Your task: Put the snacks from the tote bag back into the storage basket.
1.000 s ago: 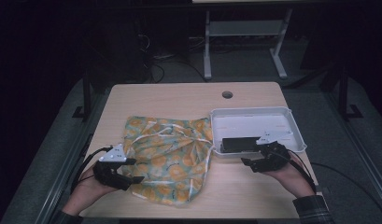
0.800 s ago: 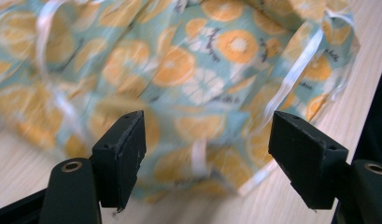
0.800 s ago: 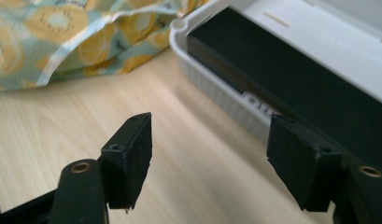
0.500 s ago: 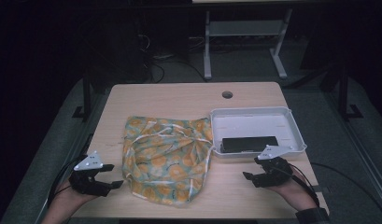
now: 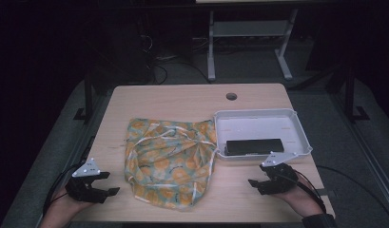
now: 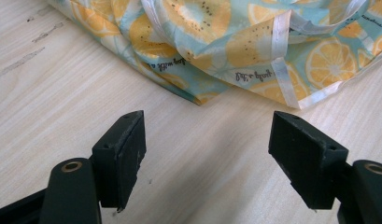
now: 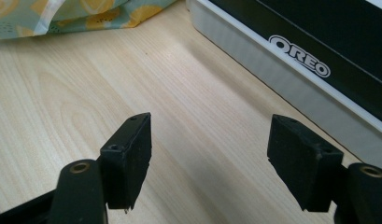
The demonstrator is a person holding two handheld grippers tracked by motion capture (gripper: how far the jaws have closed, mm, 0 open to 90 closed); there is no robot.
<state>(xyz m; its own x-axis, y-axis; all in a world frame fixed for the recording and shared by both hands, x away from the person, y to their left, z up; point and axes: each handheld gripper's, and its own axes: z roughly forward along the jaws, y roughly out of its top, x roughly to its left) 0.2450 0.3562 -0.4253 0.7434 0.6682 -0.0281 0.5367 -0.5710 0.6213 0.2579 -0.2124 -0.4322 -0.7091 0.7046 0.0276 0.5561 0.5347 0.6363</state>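
Note:
A crumpled cloth bag printed with lemons and oranges, with white straps, lies in the middle of the wooden table. Its edge shows ahead of the left gripper's jaws. A black Oreo box lies in a white tray to the bag's right; the box shows at the top right of the right gripper view. My left gripper is open near the table's front left corner, clear of the bag. My right gripper is open in front of the tray, holding nothing.
A round cable hole sits near the table's far edge. Behind the table stand a white metal frame and cables on the dark floor. Bare tabletop lies beyond the bag and along the left side.
Both grippers have drawn back toward the front edge of the table. The left one came off the bag's left edge; the right one moved away from the tray's front rim.

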